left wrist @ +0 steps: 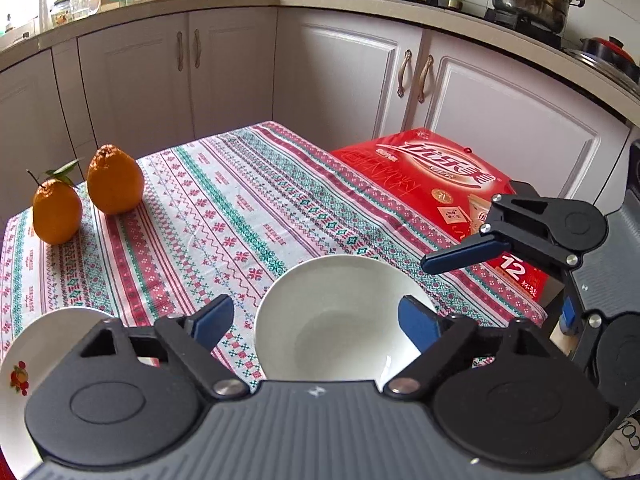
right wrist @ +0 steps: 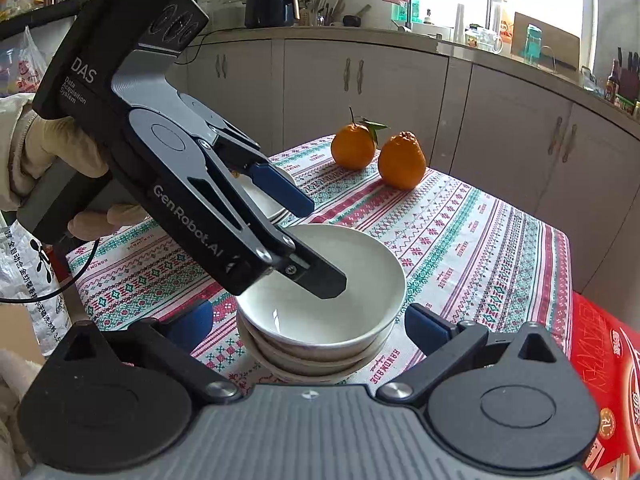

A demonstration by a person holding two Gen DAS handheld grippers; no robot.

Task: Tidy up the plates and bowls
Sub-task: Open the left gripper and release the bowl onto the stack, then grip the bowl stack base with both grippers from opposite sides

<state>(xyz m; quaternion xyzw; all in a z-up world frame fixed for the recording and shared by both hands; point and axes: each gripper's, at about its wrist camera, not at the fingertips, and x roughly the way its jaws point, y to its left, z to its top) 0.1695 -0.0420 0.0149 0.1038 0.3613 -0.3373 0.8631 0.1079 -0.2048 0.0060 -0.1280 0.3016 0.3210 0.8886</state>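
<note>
Left claw (right wrist: 320, 248) hiding plates (right wrist: 276, 206)

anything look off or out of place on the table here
Nothing spilled or broken. The bowl stack sits neatly nested, with plates stacked behind it. Only the two oranges on the tablecloth are not dishware.

Left gripper (right wrist: 316, 244) spread over stacked white bowls (right wrist: 320, 320) at centre; two oranges (right wrist: 378, 152) at one o'clock.
</note>
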